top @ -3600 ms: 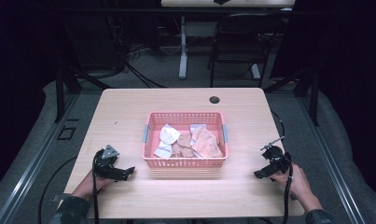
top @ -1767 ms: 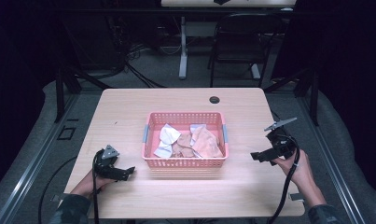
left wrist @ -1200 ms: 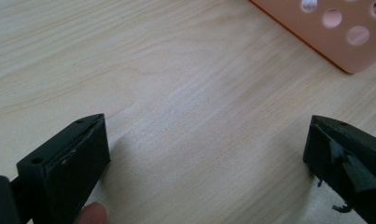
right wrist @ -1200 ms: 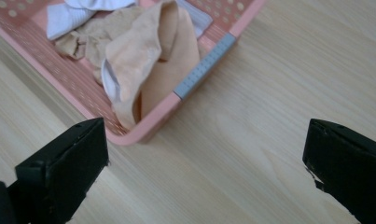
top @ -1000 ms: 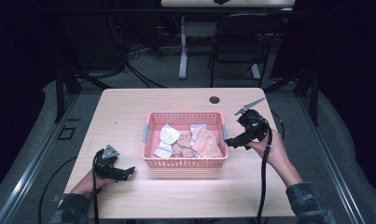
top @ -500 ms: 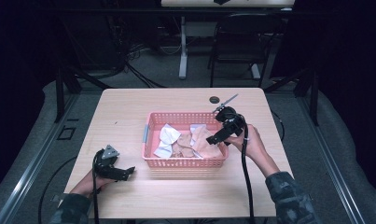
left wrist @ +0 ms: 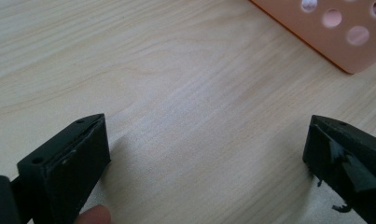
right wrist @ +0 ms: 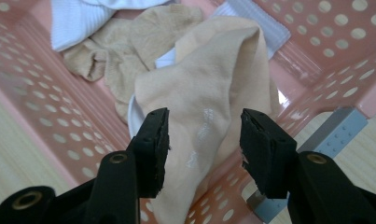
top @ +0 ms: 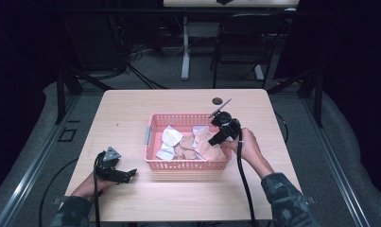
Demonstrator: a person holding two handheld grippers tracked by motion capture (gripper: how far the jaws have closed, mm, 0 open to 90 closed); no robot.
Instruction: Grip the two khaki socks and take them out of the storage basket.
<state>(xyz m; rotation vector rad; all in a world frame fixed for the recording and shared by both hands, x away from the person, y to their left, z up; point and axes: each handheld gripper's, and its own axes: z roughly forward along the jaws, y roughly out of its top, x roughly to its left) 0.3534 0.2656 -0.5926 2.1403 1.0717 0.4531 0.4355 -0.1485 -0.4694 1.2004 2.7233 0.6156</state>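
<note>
Glossy plastic basket w/ soft cloth sock, matt wood table.

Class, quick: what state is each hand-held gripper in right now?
Left hand-held gripper: open, empty, over the table.
Right hand-held gripper: jaws just been closing around the peach cloth in the basket; not yet gripping.

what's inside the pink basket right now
The pink basket holds crumpled cloths: a peach cloth between the right gripper jaws, a tan cloth and white cloths. Whatever lies beneath them is covered.
</note>
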